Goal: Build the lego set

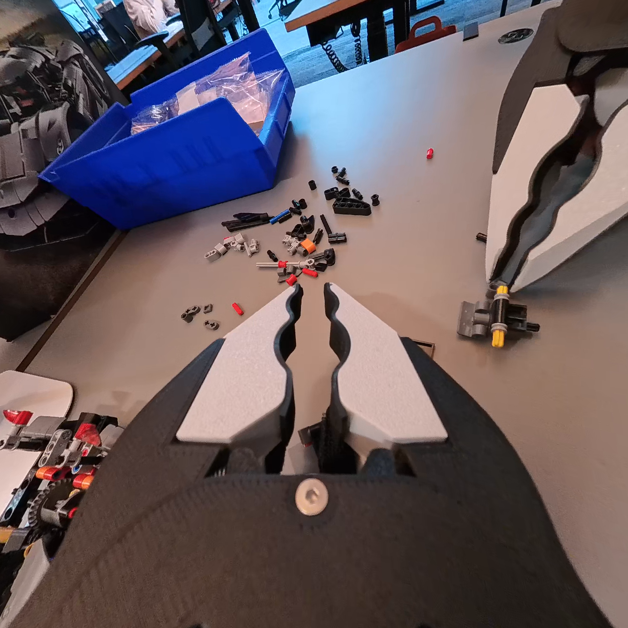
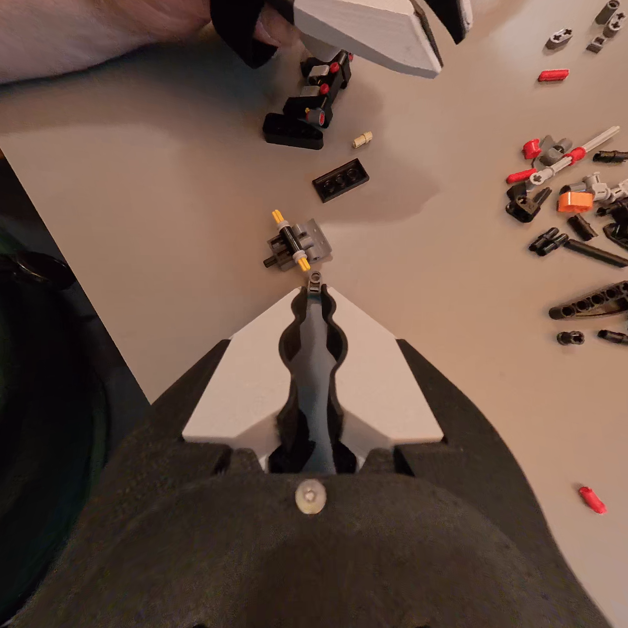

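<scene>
The right gripper (image 2: pixel 313 289) pinches a small grey connector (image 2: pixel 314 282) by its tail, its ringed end just short of the yellow axle (image 2: pixel 303 264) on the grey-and-black sub-assembly (image 2: pixel 299 245) lying loose on the table (image 2: pixel 170 170). The left gripper (image 1: pixel 312 289), slightly spread and empty, hovers away from that sub-assembly, near the scattered parts pile (image 1: pixel 292 234). Unbraced, the sub-assembly may skid when pushed. Only the left wrist view shows the blue bin (image 1: pixel 170 163); only the right shows the connector's ring.

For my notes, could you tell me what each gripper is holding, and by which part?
The right gripper pinches a small dark grey connector piece by its lower end, round hole protruding. The left gripper is open, holding nothing.
</scene>
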A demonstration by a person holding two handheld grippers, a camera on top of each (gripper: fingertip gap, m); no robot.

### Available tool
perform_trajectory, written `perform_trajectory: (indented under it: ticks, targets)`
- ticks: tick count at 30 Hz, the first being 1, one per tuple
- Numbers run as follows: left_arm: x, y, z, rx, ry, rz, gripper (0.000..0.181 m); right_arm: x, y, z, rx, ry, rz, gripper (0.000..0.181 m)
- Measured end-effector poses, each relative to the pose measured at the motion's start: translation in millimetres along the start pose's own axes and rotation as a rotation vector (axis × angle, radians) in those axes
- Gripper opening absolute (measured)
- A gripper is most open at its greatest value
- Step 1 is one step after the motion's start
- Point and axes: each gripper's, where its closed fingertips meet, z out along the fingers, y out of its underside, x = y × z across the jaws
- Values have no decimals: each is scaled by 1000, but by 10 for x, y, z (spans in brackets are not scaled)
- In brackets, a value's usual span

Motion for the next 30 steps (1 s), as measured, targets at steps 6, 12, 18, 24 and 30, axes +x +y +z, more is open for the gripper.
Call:
perform_trajectory:
  ticks: [6,12,18,24,30]
  targets:
    - [14,4,5,-4,5,5,11,11,-60,-81,88,-45,123,6]
    - [34,-7,7,-2,11,14,12,47,2,-72,52,-9,97,6]
    - [24,-29,-9,7,5,17,13,29,-6,-52,38,2,59,6]
    - [64,-33,7,1,16,34,14,0,21,-44,15,28,22,6]
    - [55,-19,12,1,18,22,13,15,36,-37,9,38,24,6]
